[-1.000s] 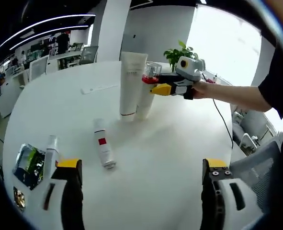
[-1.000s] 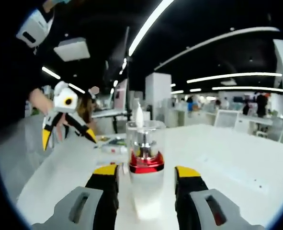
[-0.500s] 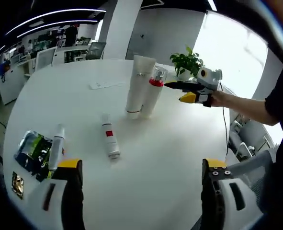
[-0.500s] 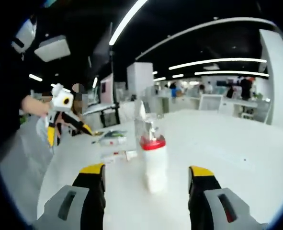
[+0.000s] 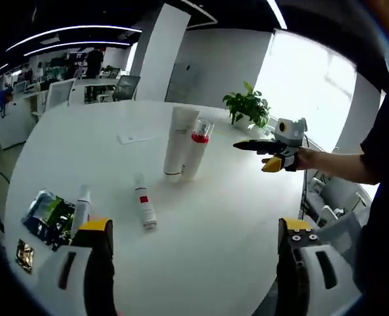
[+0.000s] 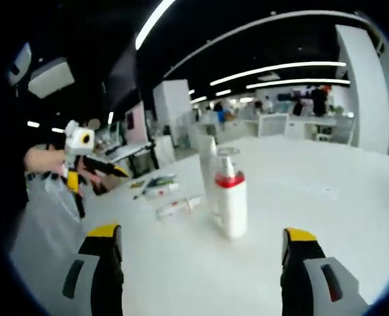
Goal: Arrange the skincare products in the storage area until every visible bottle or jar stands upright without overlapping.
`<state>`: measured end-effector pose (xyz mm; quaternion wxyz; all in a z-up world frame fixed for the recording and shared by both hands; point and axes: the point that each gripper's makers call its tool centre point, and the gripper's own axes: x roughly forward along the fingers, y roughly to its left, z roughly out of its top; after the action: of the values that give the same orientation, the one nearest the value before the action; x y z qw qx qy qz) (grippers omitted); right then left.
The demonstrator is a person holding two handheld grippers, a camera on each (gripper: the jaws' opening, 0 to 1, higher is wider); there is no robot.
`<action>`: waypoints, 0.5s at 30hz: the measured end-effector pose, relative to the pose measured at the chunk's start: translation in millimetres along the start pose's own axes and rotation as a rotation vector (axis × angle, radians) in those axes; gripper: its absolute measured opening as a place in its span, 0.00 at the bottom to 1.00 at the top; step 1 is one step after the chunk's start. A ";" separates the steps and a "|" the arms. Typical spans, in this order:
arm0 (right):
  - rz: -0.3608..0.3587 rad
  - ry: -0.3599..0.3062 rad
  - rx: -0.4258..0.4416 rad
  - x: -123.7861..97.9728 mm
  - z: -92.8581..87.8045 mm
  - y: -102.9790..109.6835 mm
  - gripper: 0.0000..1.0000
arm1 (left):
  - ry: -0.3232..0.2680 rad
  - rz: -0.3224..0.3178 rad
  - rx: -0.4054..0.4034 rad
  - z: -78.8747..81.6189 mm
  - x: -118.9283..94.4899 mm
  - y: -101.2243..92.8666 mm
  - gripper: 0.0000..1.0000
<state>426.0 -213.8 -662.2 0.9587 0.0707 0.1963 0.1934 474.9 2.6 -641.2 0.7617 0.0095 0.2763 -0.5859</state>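
Red-collared bottle (image 6: 232,204) beyond open jaws

Red-collared pump bottle (image 5: 195,150) stands upright touching white tube (image 5: 178,141); red-labelled bottle (image 5: 143,209) lies flat.

Smooth matt white table (image 5: 233,217)

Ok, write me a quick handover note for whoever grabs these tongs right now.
Left tongs: open, empty, held over the near edge of the white table.
Right tongs: open, empty, facing the pump bottle.
Done: the pump bottle with the red collar stands upright beside the tall white tube, also upright.
Left: the small white bottle with a red label lies flat mid-table; another white bottle lies next to the foil sachets. Stand both up, apart.
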 end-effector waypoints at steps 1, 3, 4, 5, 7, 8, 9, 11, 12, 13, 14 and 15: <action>-0.003 -0.005 -0.003 -3.7 -0.6 3.5 0.99 | -0.009 -0.001 -0.006 0.8 -2.9 -1.0 0.99; -0.014 -0.004 0.006 -9.0 -2.4 7.8 0.99 | -0.025 -0.007 0.002 2.0 -8.4 -4.0 0.99; -0.020 -0.003 0.016 -13.4 -3.2 11.3 0.99 | -0.034 -0.002 0.008 2.8 -10.1 -4.2 0.99; -0.021 -0.004 0.020 -16.3 -3.5 14.4 0.99 | -0.046 0.014 0.018 3.8 -13.8 -3.3 0.99; -0.051 -0.030 0.015 -24.8 0.2 18.2 0.99 | -0.057 0.026 0.017 3.9 -20.0 -3.7 0.99; -0.052 -0.042 0.023 -28.2 1.4 21.3 0.99 | -0.056 0.031 0.014 3.2 -22.2 -3.5 0.99; -0.056 -0.054 0.048 -33.6 2.3 26.0 0.99 | -0.047 0.032 0.007 1.4 -24.5 -3.9 0.99; -0.075 -0.062 0.053 -41.5 1.5 31.0 0.99 | -0.001 0.041 -0.006 -8.0 -30.6 -5.0 0.99; -0.080 -0.056 0.058 -44.5 -0.2 33.4 0.99 | 0.025 0.053 -0.003 -13.8 -34.2 -4.7 0.99; -0.088 -0.036 0.078 -49.1 -4.5 36.8 0.99 | 0.039 0.063 0.006 -17.0 -37.2 -4.5 0.99; -0.095 -0.023 0.090 -51.9 -7.4 39.0 0.99 | 0.039 0.064 0.020 -18.1 -40.3 -6.7 0.99; -0.100 -0.018 0.097 -54.5 -9.0 41.1 0.99 | 0.042 0.062 0.025 -19.4 -43.0 -8.5 0.99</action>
<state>362.0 -197.4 -642.7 0.9643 0.1088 0.2001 0.1350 452.4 44.6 -636.5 0.7733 0.0396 0.2846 -0.5652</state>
